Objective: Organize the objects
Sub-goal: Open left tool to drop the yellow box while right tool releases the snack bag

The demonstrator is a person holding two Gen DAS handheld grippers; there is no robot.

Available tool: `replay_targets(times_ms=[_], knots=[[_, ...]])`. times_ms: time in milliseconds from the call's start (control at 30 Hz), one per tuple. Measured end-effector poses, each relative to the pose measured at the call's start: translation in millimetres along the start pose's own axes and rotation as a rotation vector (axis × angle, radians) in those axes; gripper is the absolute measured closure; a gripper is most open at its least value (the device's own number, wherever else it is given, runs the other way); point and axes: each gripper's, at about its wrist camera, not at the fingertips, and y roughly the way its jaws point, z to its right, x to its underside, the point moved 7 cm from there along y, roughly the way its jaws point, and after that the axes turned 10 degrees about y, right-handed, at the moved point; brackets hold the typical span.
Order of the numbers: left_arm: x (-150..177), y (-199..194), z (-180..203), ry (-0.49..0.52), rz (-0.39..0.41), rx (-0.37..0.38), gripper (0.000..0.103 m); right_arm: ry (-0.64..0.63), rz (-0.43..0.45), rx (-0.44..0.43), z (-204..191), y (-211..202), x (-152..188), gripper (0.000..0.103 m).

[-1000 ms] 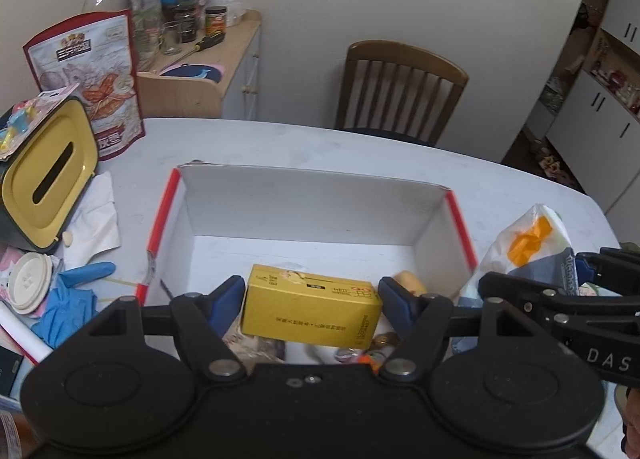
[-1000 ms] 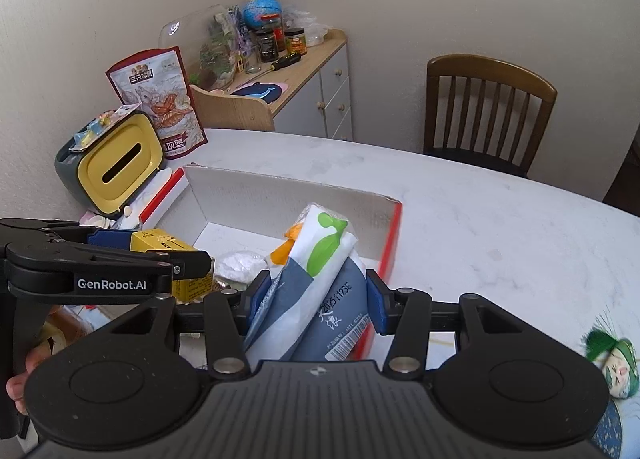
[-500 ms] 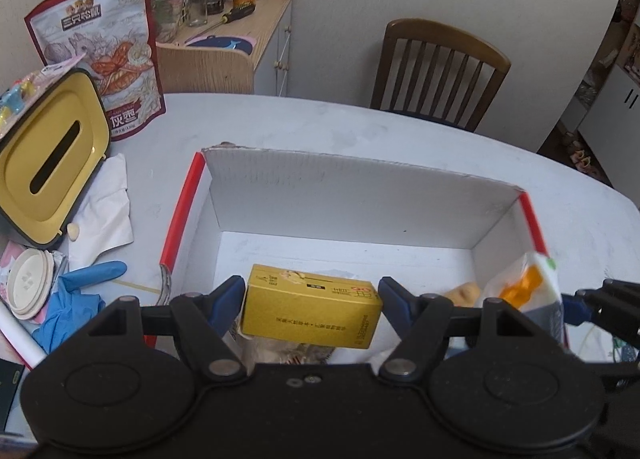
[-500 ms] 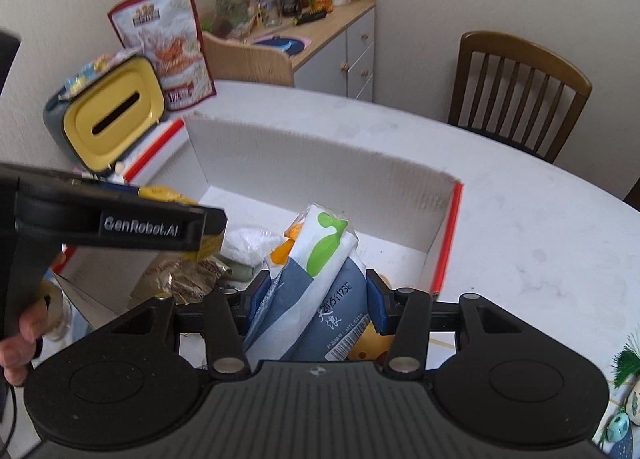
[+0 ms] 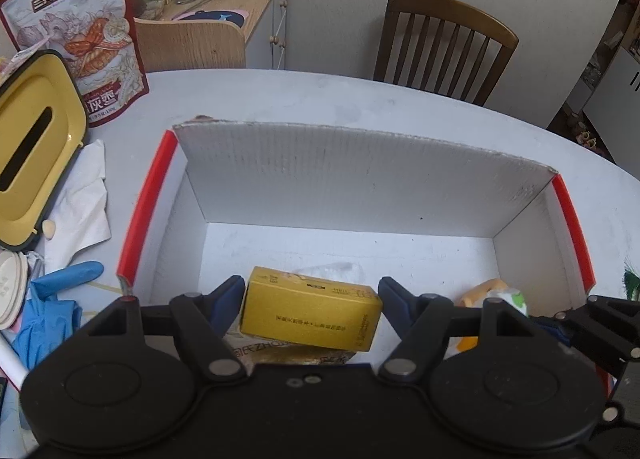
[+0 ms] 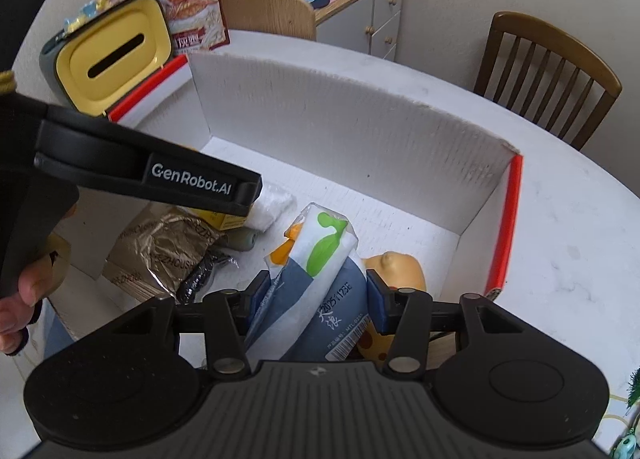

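Both claws hang low over the white box point(image 5: 360, 175) on the bench point(image 5: 320, 99), each one loaded. The left claw point(image 5: 312, 291) is clamped on a yellow carton point(image 5: 310, 309), which sits tilted between the pads just above a crinkled foil bag point(image 6: 164, 243). Let go from there, I'd guess it lands on that bag and slides or tips. The right claw point(image 6: 312, 291) grips a soft white and blue pouch point(image 6: 316, 271), printed with a green leaf. It is limp, so it may sag or flop onto the tan toy point(image 6: 396, 269) beside it. With 2 claws this close, they could also knock together.
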Motion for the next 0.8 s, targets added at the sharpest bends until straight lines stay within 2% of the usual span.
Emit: replay_targets(times_ms=[400, 533, 633, 800], knots=[[4.4, 15.7, 1.9, 0.018, -0.061, 0.017, 0.031, -0.029, -0.039, -0.004, -2.5, 6.6, 0.0, 0.052], [4.2, 16.4, -0.4, 0.005, -0.07, 0.023, 0.03, -0.041, -0.04, 0.0, -3.9, 4.3, 0.3, 0.047], [5.0, 16.3, -2.5, -0.011, -0.072, 0.026, 0.03, -0.054, -0.026, 0.009, -5.7, 0.8, 1.1, 0.035], [5.3, 10.9, -4.6, -0.017, -0.058, 0.018, 0.03, -0.042, -0.009, 0.008, -4.3, -7.6, 0.6, 0.031]])
